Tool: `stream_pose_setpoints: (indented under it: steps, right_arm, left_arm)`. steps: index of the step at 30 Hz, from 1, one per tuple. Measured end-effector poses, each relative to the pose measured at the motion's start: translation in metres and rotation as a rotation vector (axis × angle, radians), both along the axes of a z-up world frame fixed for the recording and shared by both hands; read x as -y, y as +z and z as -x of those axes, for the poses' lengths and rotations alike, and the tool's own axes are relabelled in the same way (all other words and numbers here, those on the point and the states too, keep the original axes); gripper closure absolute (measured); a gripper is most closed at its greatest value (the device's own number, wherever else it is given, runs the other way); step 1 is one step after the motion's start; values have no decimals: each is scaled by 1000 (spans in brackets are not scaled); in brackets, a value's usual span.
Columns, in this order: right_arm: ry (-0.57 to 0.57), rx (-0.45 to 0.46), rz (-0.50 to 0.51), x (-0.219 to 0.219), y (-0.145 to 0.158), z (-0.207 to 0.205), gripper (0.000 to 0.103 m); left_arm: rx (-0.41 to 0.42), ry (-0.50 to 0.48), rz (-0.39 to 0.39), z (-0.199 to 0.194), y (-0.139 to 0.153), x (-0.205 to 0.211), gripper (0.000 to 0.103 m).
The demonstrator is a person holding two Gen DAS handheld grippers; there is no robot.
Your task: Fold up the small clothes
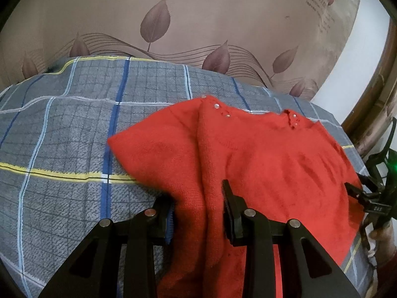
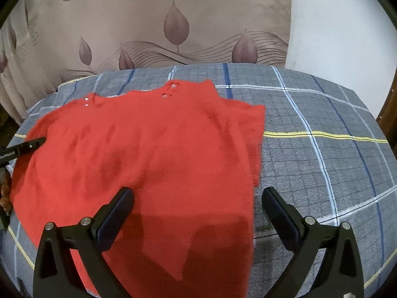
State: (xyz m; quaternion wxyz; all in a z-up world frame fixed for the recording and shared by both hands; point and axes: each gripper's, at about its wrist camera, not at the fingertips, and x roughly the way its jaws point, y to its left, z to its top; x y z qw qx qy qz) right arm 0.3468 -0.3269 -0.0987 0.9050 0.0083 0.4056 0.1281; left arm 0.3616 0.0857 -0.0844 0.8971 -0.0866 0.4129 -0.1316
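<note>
one red knitted sweater [image 1: 268, 154] lay flat on grey plaid blanket [image 1: 62, 134]. left gripper [image 1: 198, 206] narrowly pinched a sweater fold; right gripper [image 2: 198, 198] gaped wide, empty, over hem.

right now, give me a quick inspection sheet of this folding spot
surface: plaid blanket, grey with blue, white and yellow lines
job's things: red sweater lying spread on the blanket, small buttons at the neckline
clutter: nothing seen
grippers: left hand-held gripper has a fold of sweater between its fingers, grip unclear; right hand-held gripper open over the sweater's near edge
cables: nothing seen
surroundings: leaf-print curtain behind, white wall to its right
</note>
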Motion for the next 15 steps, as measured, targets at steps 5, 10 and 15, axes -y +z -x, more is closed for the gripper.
stream_pose_setpoints:
  steps: [5,10,15]
  right_arm:
    - [-2,4,-7,1,0,0,0]
    - [-2,9,-19,1,1,1,0]
    - [-2,6,-20,1,2,2,0]
  left_arm:
    - [5,2,-25,1,1,3,70]
    - [9,3,-52,1,1,6,70]
    - [20,4,-90,3,4,11,70]
